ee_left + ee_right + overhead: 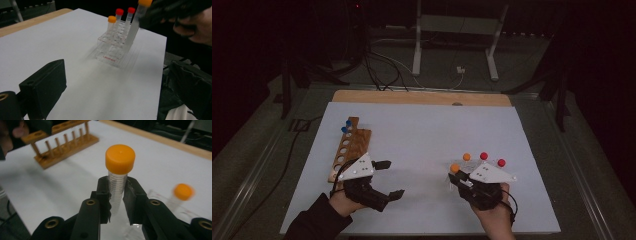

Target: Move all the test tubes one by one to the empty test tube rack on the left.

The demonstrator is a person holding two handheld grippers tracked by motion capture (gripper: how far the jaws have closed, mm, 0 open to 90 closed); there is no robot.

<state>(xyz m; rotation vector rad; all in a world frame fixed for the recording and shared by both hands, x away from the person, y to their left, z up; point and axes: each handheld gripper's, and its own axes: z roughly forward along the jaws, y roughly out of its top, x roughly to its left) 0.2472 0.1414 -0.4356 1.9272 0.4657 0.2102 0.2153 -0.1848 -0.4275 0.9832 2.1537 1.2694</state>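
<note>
Item: clear graduated plastic tube with orange screw cap (pixel 119 170), centre frame, clamped below the cap by the right gripper (pixel 117 195) so it lifts upright from the clear acrylic rack (pixel 112 47). Left gripper (pixel 389 177), lower left, jaws apart, idle beside the wooden peg rack (pixel 349 147) on the white worktop (pixel 422 130), the likely destination.

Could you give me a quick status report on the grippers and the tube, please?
Right gripper shut on orange-capped tube, part-lifted at clear rack. Left gripper open, holding nothing, beside wooden rack. White mat between the racks bare.
</note>
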